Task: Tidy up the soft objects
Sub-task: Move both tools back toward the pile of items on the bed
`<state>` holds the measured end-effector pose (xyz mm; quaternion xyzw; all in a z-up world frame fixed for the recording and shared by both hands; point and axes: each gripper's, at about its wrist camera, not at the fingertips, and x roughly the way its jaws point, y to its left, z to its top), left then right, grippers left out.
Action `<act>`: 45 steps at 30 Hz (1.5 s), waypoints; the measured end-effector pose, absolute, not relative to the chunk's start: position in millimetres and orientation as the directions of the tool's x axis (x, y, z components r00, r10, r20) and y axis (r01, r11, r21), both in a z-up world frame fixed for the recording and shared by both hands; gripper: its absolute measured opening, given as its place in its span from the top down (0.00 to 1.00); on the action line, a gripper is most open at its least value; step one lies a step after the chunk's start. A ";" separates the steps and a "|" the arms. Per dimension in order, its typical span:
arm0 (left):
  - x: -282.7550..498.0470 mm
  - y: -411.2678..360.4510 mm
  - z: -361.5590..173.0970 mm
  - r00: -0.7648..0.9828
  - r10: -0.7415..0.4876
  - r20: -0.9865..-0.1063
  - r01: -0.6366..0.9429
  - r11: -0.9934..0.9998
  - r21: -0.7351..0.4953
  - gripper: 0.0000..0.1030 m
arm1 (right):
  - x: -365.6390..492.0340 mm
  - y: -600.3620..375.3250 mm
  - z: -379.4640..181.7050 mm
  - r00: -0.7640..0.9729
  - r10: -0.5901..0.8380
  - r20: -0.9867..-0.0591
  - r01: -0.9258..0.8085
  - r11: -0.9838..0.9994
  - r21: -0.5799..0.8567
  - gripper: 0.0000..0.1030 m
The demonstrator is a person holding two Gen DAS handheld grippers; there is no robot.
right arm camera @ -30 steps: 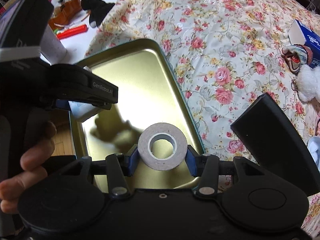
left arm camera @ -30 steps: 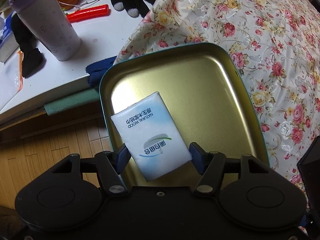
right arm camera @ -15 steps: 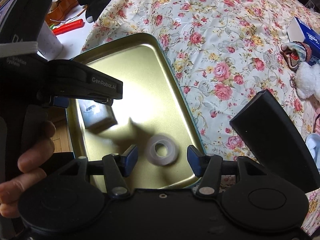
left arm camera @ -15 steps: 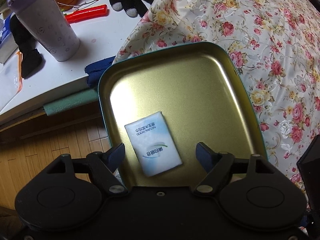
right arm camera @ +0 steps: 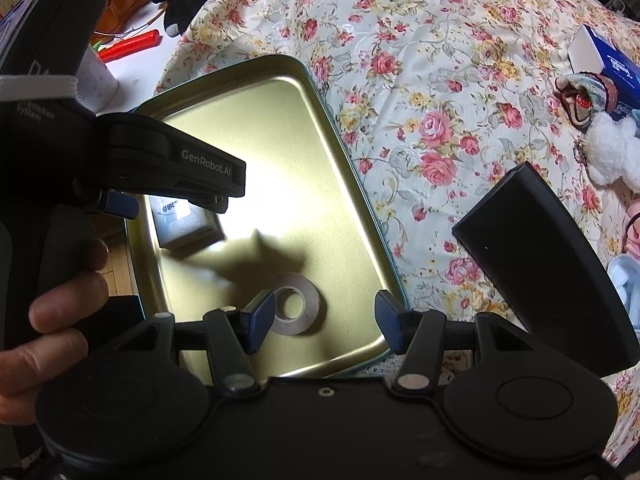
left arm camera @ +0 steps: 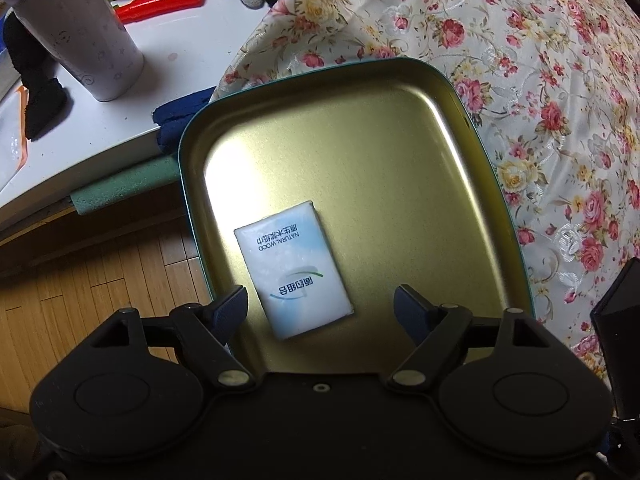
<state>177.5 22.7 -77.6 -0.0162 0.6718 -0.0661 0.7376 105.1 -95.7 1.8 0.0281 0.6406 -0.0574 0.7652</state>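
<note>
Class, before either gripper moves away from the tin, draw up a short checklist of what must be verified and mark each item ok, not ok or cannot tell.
1. Tissue pack lies flat in the gold tin: ok.
2. Left gripper has just been opening, pads clear of the pack: ok.
3. Tape roll rests on the tin floor: ok.
4. Right gripper has just been opening, pads off the roll: ok.
5. Tin fully supported on the floral cloth: cannot tell, its near corner reaches past the edge.
</note>
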 end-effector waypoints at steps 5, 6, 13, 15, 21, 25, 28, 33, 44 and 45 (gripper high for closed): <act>176.4 21.0 -80.7 0.083 -0.102 -0.991 0.091 0.991 -0.094 0.26 | 101.6 -97.6 3.5 0.170 -0.061 -0.984 0.132 0.990 -0.039 0.48; 176.4 20.9 -81.9 0.081 -0.097 -0.992 0.093 0.992 -0.089 0.26 | 100.7 -98.9 4.1 0.170 -0.063 -0.984 0.137 0.990 -0.040 0.48; 168.5 17.4 -88.6 0.087 -0.045 -0.995 0.133 0.991 -0.033 0.26 | 93.3 -111.9 13.2 0.186 -0.080 -0.979 0.182 0.982 -0.046 0.48; 164.3 17.0 -90.3 0.090 -0.040 -0.995 0.149 0.989 -0.027 0.25 | 91.1 -114.0 15.8 0.193 -0.085 -0.978 0.190 0.981 -0.048 0.47; 145.4 12.4 -83.2 0.110 -0.032 -0.993 0.188 0.982 -0.010 0.25 | 82.0 -116.4 19.4 0.200 -0.079 -0.977 0.196 0.980 -0.039 0.47; 125.6 13.3 -69.9 0.146 -0.040 -0.989 0.194 0.981 -0.011 0.25 | 75.9 -120.6 22.5 0.208 -0.068 -0.976 0.201 0.979 -0.026 0.47; 114.3 14.2 -63.7 0.167 -0.018 -0.986 0.187 0.982 0.014 0.25 | 69.7 -125.7 27.7 0.222 -0.060 -0.973 0.208 0.978 -0.012 0.47; 96.2 15.4 -54.0 0.158 -0.034 -0.987 0.176 0.984 -0.006 0.25 | 58.6 -133.6 34.5 0.241 -0.044 -0.969 0.217 0.976 0.010 0.47; 44.2 -10.9 -24.8 0.167 -0.051 -0.985 0.227 0.974 -0.012 0.25 | 16.3 -166.2 59.7 0.313 -0.041 -0.949 0.250 0.968 0.040 0.47; 39.7 -15.5 -22.4 0.168 -0.055 -0.984 0.237 0.971 -0.014 0.25 | 11.2 -170.8 62.6 0.321 -0.046 -0.946 0.256 0.966 0.040 0.47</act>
